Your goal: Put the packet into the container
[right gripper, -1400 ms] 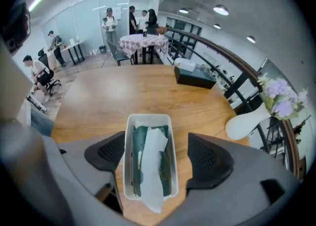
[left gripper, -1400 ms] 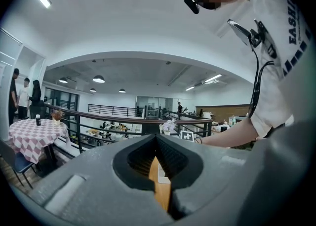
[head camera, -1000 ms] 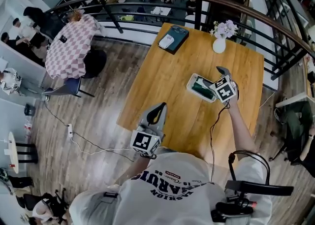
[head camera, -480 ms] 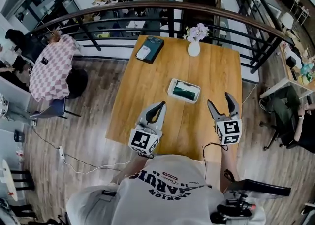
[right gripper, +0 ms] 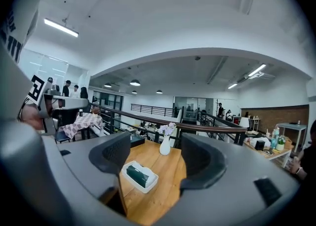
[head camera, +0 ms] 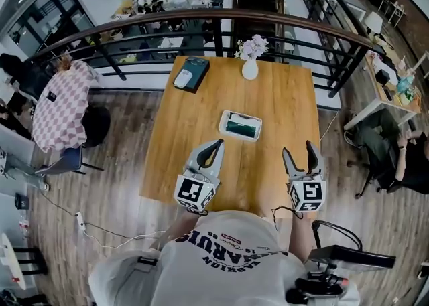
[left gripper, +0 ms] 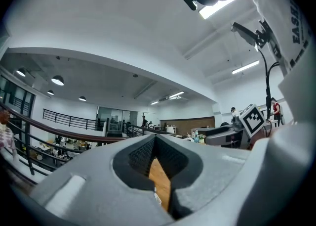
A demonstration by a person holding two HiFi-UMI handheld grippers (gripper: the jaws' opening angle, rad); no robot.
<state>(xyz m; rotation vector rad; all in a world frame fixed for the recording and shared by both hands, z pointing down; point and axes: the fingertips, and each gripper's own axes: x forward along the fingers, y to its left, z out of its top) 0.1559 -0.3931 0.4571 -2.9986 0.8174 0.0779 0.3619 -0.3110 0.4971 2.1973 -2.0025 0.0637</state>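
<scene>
A white container (head camera: 224,118) sits mid-table with a dark green packet (head camera: 242,126) lying inside it. In the right gripper view the container (right gripper: 153,182) and packet (right gripper: 138,175) lie ahead, well beyond the jaws. My right gripper (head camera: 299,157) (right gripper: 157,156) hovers over the table's near right edge; it is open, its jaws have just been closing a little, and nothing is between them. My left gripper (head camera: 214,150) (left gripper: 154,138) hangs near the table's front edge, its tips touching and holding nothing.
The wooden table (head camera: 194,117) also carries a white vase with flowers (head camera: 250,67) at the far edge and a dark book with a white object (head camera: 191,72) at the far left corner. A curved railing (head camera: 134,27) runs behind it. A checkered table (head camera: 57,104) stands lower left.
My right gripper has pulled back from the container toward the table's near edge, leaving the packet inside. The left gripper has shifted only slightly.
</scene>
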